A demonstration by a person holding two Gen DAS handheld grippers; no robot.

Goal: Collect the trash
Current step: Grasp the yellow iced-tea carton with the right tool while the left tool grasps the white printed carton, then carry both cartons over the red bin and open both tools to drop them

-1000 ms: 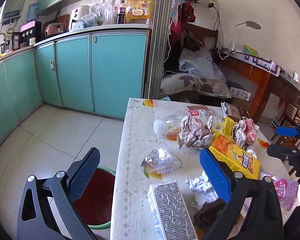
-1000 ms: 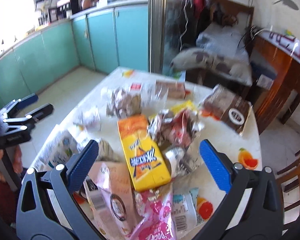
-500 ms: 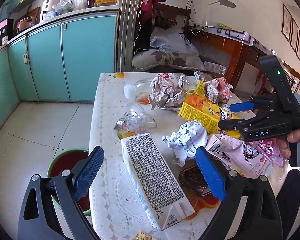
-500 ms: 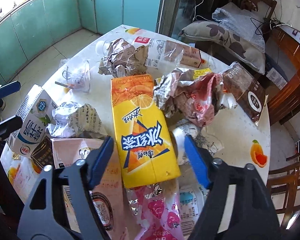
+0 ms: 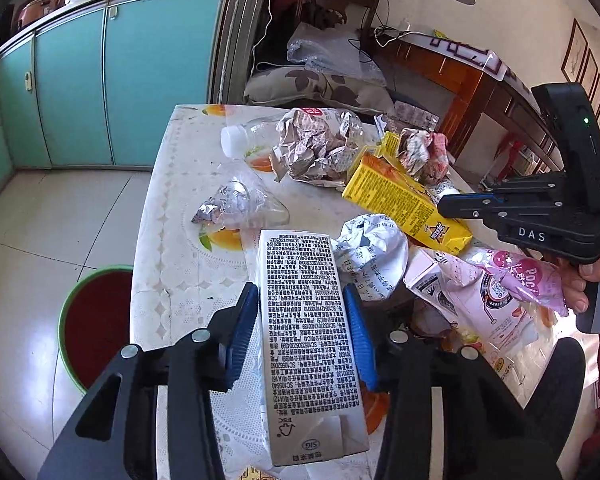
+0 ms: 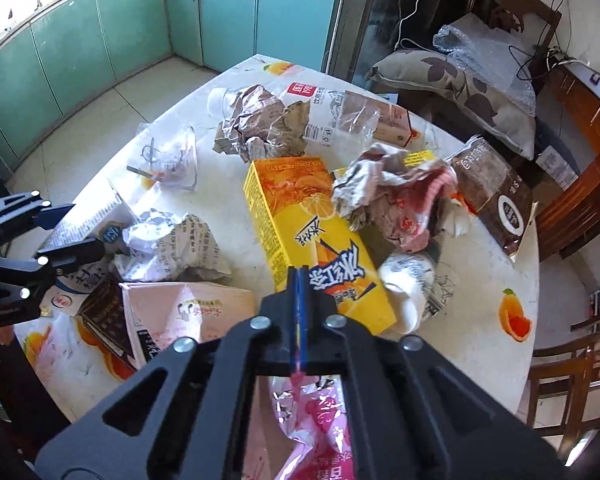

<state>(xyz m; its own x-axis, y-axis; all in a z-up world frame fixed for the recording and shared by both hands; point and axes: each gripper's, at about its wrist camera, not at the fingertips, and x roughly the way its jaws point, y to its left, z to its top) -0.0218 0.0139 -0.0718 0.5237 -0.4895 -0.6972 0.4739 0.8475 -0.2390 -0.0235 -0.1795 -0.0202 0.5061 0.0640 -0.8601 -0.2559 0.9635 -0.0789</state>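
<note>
My left gripper [image 5: 300, 300] is shut on a white milk carton [image 5: 304, 320] covered in black print, at the near left edge of the table; it also shows in the right wrist view [image 6: 88, 224]. My right gripper [image 6: 300, 280] is shut on the edge of a pink foil snack wrapper [image 6: 312, 420], which hangs below its fingers; in the left wrist view the wrapper [image 5: 528, 280] dangles under that gripper [image 5: 452, 204]. A yellow orange-drink carton [image 6: 312, 232], crumpled papers [image 6: 172, 244] and a clear plastic bottle [image 5: 252, 140] lie on the table.
A green-rimmed red bin [image 5: 96, 320] stands on the floor left of the table [image 5: 168, 240]. A brown coffee bag [image 6: 496, 200] lies at the far right. Teal cabinets [image 5: 100, 80] line the left wall; wooden chairs [image 6: 568, 364] stand to the right.
My left gripper has closed on the milk carton. My right gripper has closed on the pink wrapper and lifted it off the table.
</note>
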